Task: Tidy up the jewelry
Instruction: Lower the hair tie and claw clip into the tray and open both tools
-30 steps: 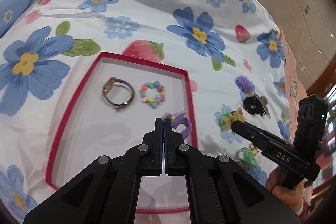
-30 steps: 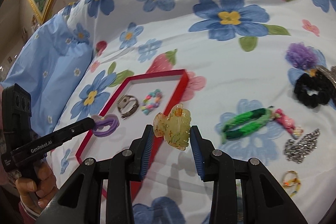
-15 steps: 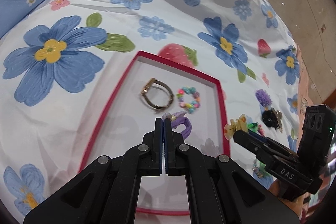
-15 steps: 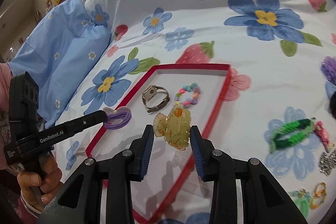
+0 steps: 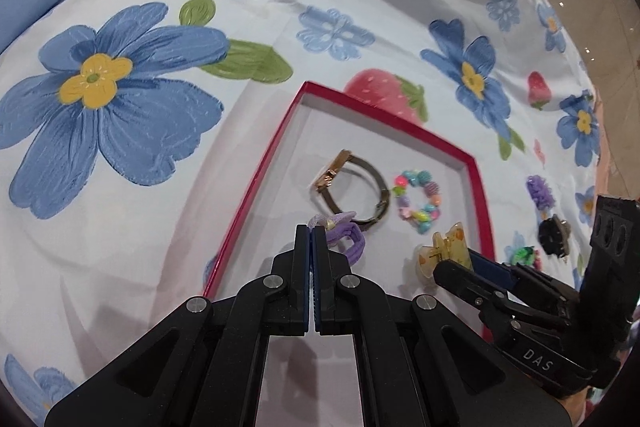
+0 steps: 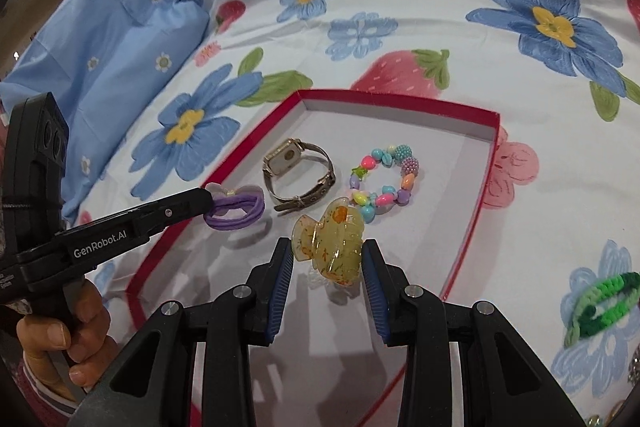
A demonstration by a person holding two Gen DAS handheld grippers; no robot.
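Observation:
A red-rimmed white box (image 5: 280, 131) (image 6: 400, 105) lies on the floral bedsheet. In it are a gold watch (image 5: 352, 183) (image 6: 298, 177) and a colourful bead bracelet (image 5: 418, 201) (image 6: 384, 183). My left gripper (image 5: 311, 229) (image 6: 208, 199) is shut on a purple hair tie (image 5: 346, 237) (image 6: 236, 209), held over the box's left part. My right gripper (image 6: 328, 259) (image 5: 452, 261) is shut on a yellow translucent hair claw (image 6: 330, 243) (image 5: 442, 247), held over the box's near right part.
Outside the box to the right lie a purple scrunchie (image 5: 540, 189), a black scrunchie (image 5: 554, 233) and a green hair tie (image 6: 600, 303) (image 5: 524, 255). A blue pillow (image 6: 100, 39) lies at the left. The bed's edge and floor are at the far right (image 5: 612, 27).
Both grippers have moved left and forward with their items, from beside the box to over its inside. The claw now hangs over the box floor near the bracelet.

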